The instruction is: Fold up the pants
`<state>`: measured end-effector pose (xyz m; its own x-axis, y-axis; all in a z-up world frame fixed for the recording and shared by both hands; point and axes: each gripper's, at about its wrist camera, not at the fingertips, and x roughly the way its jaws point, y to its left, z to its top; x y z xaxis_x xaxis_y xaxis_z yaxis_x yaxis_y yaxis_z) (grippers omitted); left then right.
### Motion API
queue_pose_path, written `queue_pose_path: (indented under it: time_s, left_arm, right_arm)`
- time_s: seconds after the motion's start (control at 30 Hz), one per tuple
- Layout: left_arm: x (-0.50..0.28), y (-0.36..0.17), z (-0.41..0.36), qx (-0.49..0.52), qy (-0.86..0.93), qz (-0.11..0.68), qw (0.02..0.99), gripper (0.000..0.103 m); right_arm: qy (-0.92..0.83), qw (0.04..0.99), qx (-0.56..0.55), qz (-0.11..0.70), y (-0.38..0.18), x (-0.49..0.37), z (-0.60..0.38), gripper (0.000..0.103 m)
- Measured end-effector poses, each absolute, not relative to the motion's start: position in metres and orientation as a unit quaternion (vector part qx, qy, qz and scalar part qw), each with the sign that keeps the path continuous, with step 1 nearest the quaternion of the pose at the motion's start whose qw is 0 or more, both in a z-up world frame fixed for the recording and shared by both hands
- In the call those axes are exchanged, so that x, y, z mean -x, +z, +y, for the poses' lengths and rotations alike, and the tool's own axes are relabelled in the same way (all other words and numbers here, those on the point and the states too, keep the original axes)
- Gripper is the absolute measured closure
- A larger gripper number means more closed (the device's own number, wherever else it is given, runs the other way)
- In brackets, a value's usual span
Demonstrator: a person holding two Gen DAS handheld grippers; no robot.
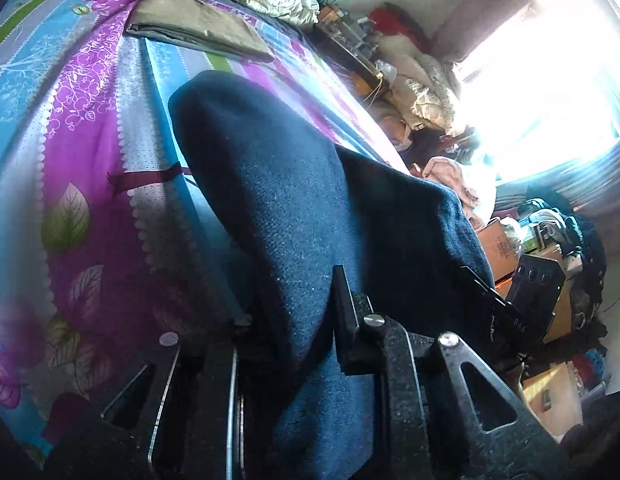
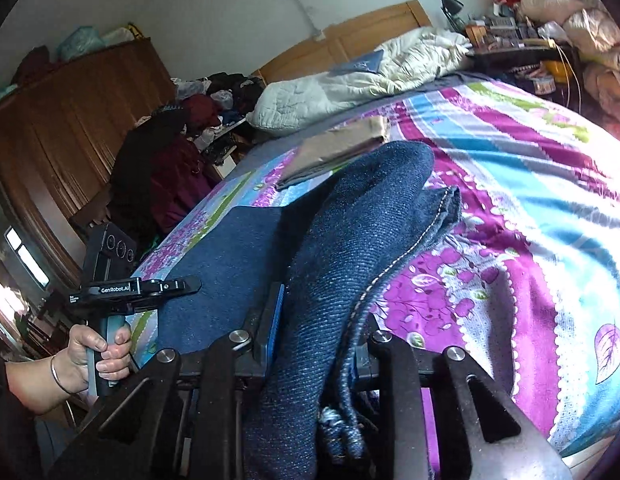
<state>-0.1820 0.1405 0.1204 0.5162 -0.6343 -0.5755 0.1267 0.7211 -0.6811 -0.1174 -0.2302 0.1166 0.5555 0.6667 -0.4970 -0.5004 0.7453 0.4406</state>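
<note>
Dark blue denim pants [image 1: 270, 184] rise from the bed and pass between the fingers of my left gripper [image 1: 294, 316], which is shut on the fabric. In the right wrist view the same pants [image 2: 349, 240] bunch into my right gripper [image 2: 317, 336], also shut on them, with a stitched hem edge [image 2: 441, 208] hanging to the right. A flat part of the pants [image 2: 230, 256] lies on the bedsheet. The left gripper [image 2: 178, 285], held by a hand [image 2: 98, 352], sits at that flat part's left edge. The right gripper [image 1: 493, 300] shows at the fabric's far side.
A flowered purple and blue bedsheet [image 2: 529, 200] covers the bed. Folded tan trousers [image 1: 198, 24] lie further up it, below a crumpled white quilt [image 2: 349, 76]. A wooden wardrobe [image 2: 70, 112] and piled clothes [image 2: 170, 160] stand to one side; a bright window [image 1: 549, 80] lies opposite.
</note>
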Motion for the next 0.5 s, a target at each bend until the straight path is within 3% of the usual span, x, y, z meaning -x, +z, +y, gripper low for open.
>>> queue_pose_path:
  time_s: [0.13,0.3,0.5]
  left_arm:
    - [0.185,0.147,0.167,0.312,-0.23,0.399,0.831,0.083]
    - [0.165,0.181,0.233,0.316,-0.183,0.348,0.864,0.083]
    - [0.105,0.187,0.337,0.324,-0.102,0.318,0.885,0.083]
  right_arm:
    - [0.378,0.869,-0.102,0.303,0.157,0.112,-0.189,0.075]
    - [0.445,0.843,-0.106,0.282,0.182,0.045,-0.106,0.075]
    - [0.459,0.816,-0.117,0.331,0.16,-0.069,0.015,0.076]
